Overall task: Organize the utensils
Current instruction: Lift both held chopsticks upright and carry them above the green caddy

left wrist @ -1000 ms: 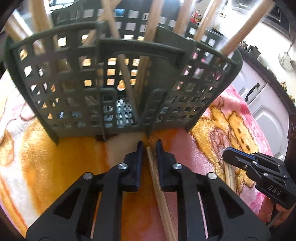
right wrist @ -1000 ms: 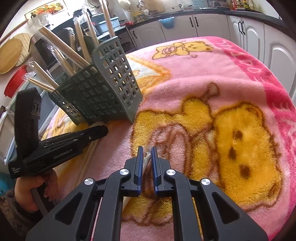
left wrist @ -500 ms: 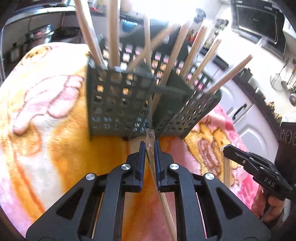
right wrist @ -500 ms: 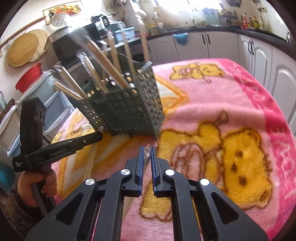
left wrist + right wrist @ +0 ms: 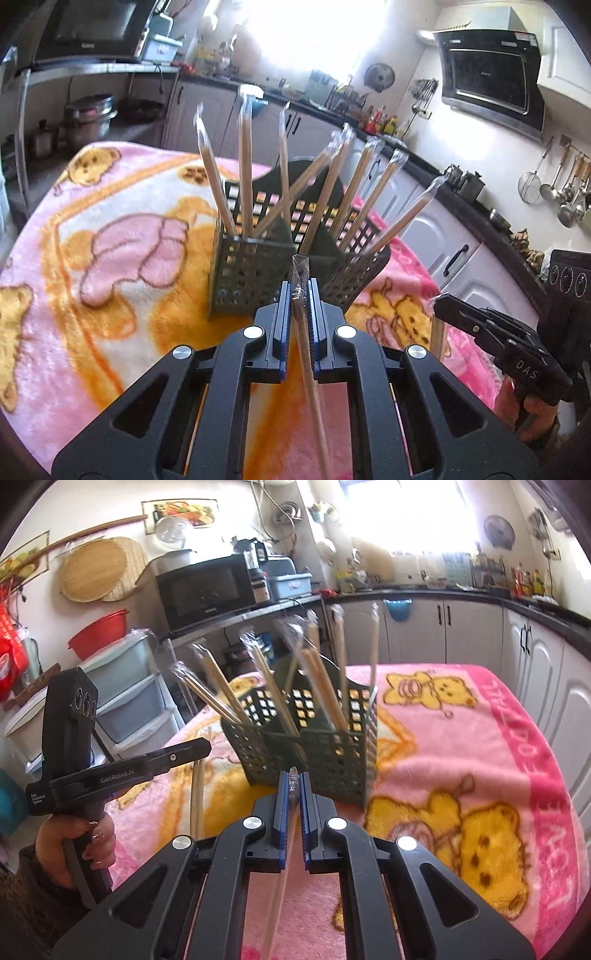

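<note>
A: Chopsticks in clear wrappers are the thing here. Where are they now?

B: Most stand already in the dark green basket [image 5: 243,273], which sits on the bench under a pink bear blanket [image 5: 110,236]. Two more wrapped pairs are in the air, one in each tool.

A: So which step is this?

B: I think it is the carrying step: both pairs are lifted off the blanket and face the basket, but are not yet inside.

A: What does the next move ask?

B: I judge each pair must be turned upright and its lower end guided over the rim into a free compartment, between the sticks that lean there.

A: And the pose?

B: Both tools point forward and slightly down at the basket. The left hand-held gripper [image 5: 298,295] is nearly closed, clamping its wrapped pair [image 5: 308,369]. The right hand-held gripper [image 5: 294,786] is also narrow, pinching another pair [image 5: 293,781] near the wrapper's tip.
</note>
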Motion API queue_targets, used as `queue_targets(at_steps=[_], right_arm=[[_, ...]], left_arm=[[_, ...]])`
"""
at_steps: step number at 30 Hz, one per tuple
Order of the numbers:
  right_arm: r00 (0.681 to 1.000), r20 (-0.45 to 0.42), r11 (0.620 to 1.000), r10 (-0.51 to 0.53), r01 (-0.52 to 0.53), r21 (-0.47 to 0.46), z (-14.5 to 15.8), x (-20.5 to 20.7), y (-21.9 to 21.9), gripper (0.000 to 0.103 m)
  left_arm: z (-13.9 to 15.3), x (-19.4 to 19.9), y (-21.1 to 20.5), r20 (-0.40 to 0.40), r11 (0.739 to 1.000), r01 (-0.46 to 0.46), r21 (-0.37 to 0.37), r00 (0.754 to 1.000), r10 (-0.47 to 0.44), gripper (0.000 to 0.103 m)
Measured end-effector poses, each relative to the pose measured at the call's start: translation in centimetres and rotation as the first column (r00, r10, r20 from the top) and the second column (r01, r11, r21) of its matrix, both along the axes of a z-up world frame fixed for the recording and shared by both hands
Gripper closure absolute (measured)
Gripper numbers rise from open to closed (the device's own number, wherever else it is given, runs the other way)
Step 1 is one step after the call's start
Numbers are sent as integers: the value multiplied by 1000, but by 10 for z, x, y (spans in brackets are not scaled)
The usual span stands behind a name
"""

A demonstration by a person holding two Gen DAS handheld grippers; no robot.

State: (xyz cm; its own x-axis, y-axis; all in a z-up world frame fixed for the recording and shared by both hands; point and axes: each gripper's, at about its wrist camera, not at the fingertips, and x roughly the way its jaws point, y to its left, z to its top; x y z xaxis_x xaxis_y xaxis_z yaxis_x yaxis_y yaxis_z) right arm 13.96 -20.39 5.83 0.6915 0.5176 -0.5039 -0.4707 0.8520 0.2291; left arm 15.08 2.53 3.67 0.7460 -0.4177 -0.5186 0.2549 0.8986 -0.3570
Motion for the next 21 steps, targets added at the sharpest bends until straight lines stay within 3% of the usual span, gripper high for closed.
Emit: queue_targets(at_steps=[21], right_arm=[[986, 162, 997, 48, -57, 50, 56, -15, 18, 97]], left_arm=[[69, -23, 14, 190, 998, -41, -41, 981, 48, 99]])
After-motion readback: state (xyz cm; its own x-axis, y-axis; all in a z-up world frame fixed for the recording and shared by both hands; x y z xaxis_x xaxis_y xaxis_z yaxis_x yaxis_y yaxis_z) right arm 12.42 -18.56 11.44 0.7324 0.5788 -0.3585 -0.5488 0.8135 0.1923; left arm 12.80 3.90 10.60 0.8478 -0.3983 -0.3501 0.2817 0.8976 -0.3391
